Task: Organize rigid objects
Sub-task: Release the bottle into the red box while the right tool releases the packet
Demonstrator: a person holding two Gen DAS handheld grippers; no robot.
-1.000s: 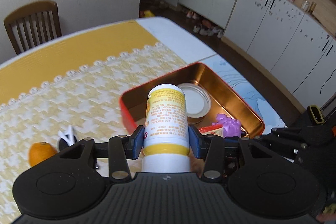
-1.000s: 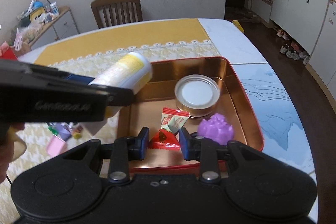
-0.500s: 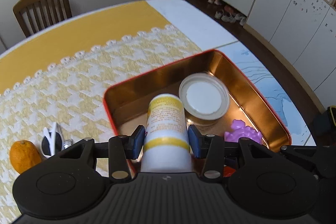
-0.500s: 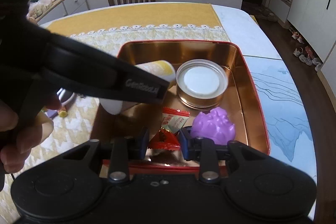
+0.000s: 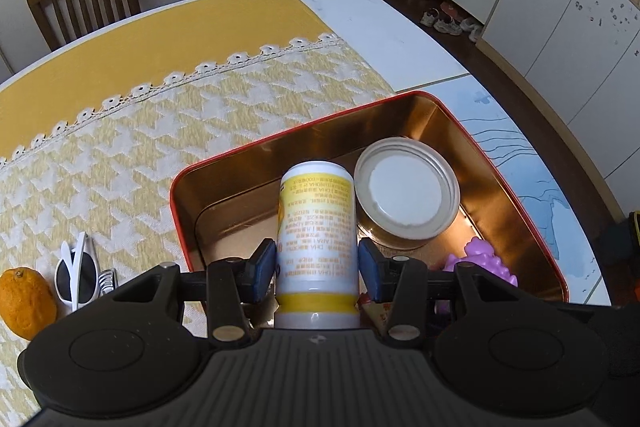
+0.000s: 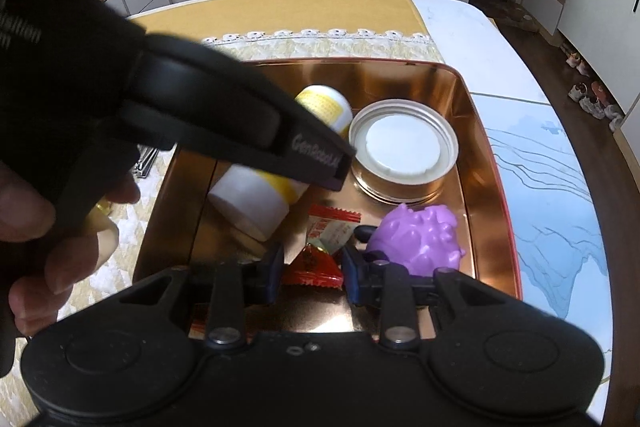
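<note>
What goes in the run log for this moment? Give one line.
left claw: shut on bottle over tin | right claw: shut on red candy in tin

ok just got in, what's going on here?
A person is tidying items into a red tin with two handheld grippers. The left gripper is clamped on a white and yellow bottle, tilted down over the tin beside the round lid. The right gripper is shut on a red candy wrapper low in the tin, next to a purple toy. Sunglasses and an orange remain on the cloth.
</note>
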